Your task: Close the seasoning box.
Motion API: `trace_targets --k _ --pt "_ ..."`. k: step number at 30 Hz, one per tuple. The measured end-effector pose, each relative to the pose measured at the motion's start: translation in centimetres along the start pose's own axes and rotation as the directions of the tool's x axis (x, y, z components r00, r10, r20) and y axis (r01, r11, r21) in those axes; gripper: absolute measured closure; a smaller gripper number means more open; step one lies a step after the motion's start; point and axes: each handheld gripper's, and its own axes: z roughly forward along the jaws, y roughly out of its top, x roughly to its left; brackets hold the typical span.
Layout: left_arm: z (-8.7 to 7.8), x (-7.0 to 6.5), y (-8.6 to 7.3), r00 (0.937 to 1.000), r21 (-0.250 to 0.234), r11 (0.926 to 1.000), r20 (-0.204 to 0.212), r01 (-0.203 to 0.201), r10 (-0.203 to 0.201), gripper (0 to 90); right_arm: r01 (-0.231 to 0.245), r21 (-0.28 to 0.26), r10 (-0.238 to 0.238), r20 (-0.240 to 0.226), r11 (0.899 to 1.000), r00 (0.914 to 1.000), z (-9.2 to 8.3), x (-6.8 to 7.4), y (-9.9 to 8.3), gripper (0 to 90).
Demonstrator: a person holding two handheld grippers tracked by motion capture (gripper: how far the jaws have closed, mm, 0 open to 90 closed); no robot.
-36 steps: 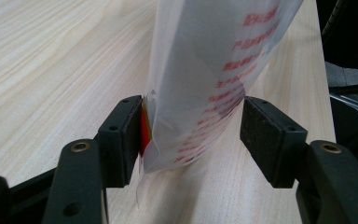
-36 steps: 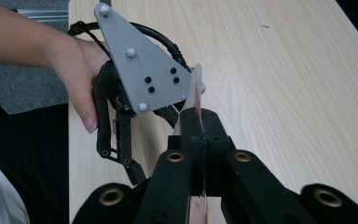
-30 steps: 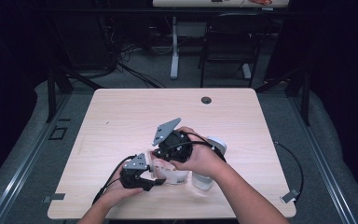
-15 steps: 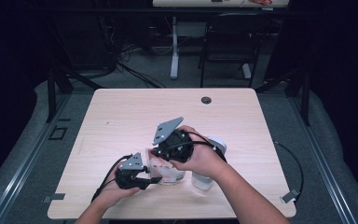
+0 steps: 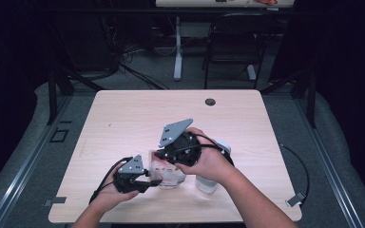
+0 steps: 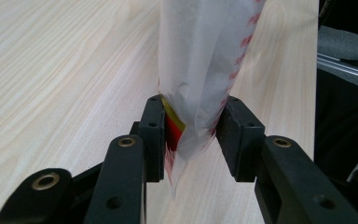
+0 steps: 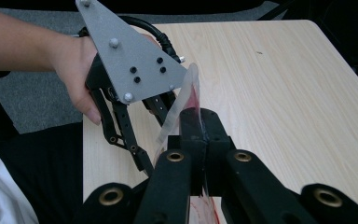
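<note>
The room is dark, with grey carpet around a pale wood-grain surface (image 5: 123,118) that has rounded corners and a small round cable hole (image 5: 210,101) near its far edge; beyond it stand a second desk's white leg (image 5: 177,52), a tangle of cables on the floor and a dark chair (image 5: 233,42). Near the front middle of the surface a person's two forearms come in, each hand carrying a tool. A white bottle-like object (image 5: 208,180) stands just beside the right hand, partly hidden by it. Between the two tools is a clear plastic bag (image 5: 167,172) with red print (its contents cannot be made out), resting low over the surface. The right tool (image 5: 164,154) points down at the bag's top edge, and in the right gripper view its jaws are pressed fully together with the thin plastic (image 7: 186,100) clamped between the pads. The left tool (image 5: 154,182) meets the bag from the left side; in the left gripper view its jaws have just been closing and now stand partway in, the bag's (image 6: 200,70) lower corner between the pads (image 6: 153,135), the left pad against a red and yellow patch and the right pad touching the crinkled film, so the plastic is pinched there too.
</note>
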Motion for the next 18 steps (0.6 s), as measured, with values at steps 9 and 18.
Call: trace_targets --k 9,18 --pt "-0.7 -0.3 1.4 0.9992 0.046 0.9981 0.004 -0.04 0.04 64.9 -0.013 -0.035 0.014 0.005 0.999 0.9999 -1.6 -0.1 -0.6 90.0" --pt "-1.3 0.0 2.7 0.9972 0.12 0.99 0.017 -0.074 0.073 65.1 -0.044 -0.075 0.045 0.008 0.996 0.9989 -2.3 -0.5 -1.6 90.0"
